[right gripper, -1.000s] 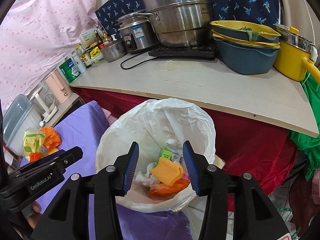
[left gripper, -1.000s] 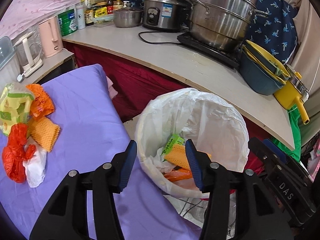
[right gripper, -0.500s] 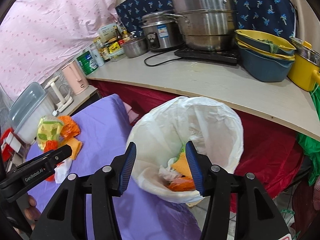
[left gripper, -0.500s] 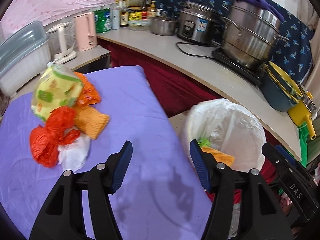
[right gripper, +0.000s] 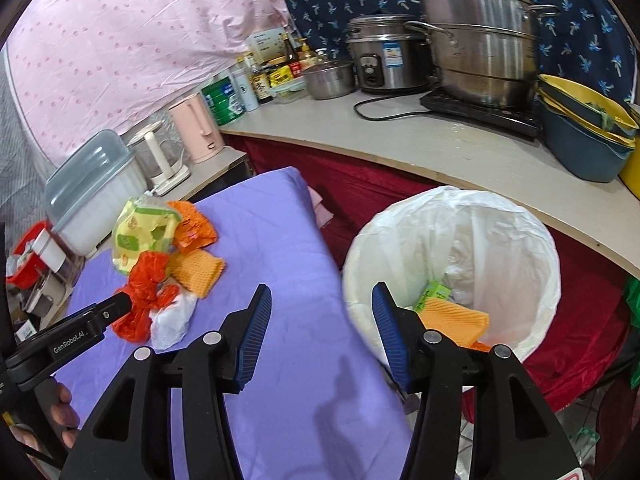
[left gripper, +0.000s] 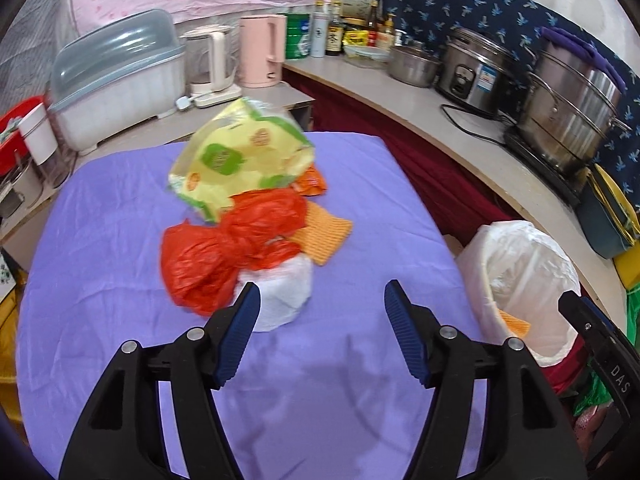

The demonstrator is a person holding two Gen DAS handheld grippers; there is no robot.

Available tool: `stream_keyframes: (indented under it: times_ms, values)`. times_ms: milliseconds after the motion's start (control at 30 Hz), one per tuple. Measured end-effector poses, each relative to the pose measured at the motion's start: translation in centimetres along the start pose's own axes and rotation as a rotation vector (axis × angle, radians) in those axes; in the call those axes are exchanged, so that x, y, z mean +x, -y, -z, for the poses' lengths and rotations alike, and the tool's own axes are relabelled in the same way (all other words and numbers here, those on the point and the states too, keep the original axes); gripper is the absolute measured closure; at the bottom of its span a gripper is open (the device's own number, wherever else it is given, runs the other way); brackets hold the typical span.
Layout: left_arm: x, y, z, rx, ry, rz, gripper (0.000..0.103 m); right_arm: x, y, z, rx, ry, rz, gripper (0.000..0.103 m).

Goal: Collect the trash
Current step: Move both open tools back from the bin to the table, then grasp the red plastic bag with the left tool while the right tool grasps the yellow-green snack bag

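Note:
A pile of trash lies on the purple table [left gripper: 344, 380]: a yellow-green snack bag [left gripper: 240, 156], a red plastic bag [left gripper: 224, 248], a white crumpled bag [left gripper: 284, 296] and an orange foam net [left gripper: 324, 232]. My left gripper [left gripper: 320, 304] is open and empty, just in front of the white bag. The white-lined bin [right gripper: 452, 264] stands right of the table and holds an orange foam net [right gripper: 452, 320] and a green wrapper [right gripper: 432, 292]. My right gripper [right gripper: 320, 304] is open and empty, over the table edge beside the bin. The pile also shows in the right wrist view [right gripper: 160, 264].
A counter [right gripper: 440, 148] behind the bin carries steel pots [right gripper: 476, 32], a rice cooker [right gripper: 384, 60], stacked basins [right gripper: 584, 136] and bottles. A pink kettle [left gripper: 260, 52], a glass kettle [left gripper: 208, 60] and a lidded plastic box [left gripper: 116, 80] stand beyond the table.
My left gripper has swung left from over the bin to face the trash pile on the table. My right gripper has drawn back and left from over the bin to the table edge.

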State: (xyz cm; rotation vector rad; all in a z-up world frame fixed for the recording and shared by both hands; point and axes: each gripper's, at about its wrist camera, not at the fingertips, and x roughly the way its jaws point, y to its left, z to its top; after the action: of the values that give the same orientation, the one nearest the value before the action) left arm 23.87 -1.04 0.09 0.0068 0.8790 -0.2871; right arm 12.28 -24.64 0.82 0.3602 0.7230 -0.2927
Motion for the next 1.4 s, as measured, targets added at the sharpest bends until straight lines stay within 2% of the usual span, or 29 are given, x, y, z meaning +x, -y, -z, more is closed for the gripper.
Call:
stream_keyframes:
  times_ms: [533, 700, 967, 1067, 1133, 1167, 1233, 1400]
  values:
    - [2.5, -9.5, 1.0, -0.125, -0.053, -0.101, 0.041, 4.3, -6.5, 0.4, -0.078, -0.063, -0.071, 0.052]
    - [4.3, -10.8, 1.1, -0.151, -0.078, -0.099, 0.041, 5.8, -7.8, 0.4, -0.088, -0.081, -0.08, 0.052]
    - [7.6, -11.0, 0.8, -0.139, -0.116, -0.08, 0.042, 7.7, -8.7, 0.4, -0.101, -0.103, -0.066, 0.052]
    - [8.5, -10.5, 0.9, -0.12, -0.129, -0.079, 0.05, 8.1, -8.6, 0.3, -0.097, -0.106, -0.063, 0.052]
    - [8.7, -10.4, 0.9, -0.109, -0.126, -0.082, 0.062, 8.4, -8.5, 0.2, -0.096, -0.11, -0.063, 0.052]
    - [8.7, -10.4, 0.9, -0.11, -0.125, -0.08, 0.063, 8.6, -8.5, 0.2, -0.096, -0.111, -0.064, 0.052]
    - [8.6, -10.6, 0.9, -0.12, -0.124, -0.074, 0.071, 8.8, -8.7, 0.1, -0.097, -0.112, -0.067, 0.052]
    - [7.5, -10.7, 0.9, -0.113, -0.106, -0.074, 0.076, 8.9, -9.7, -0.1, -0.111, -0.108, -0.08, 0.052]
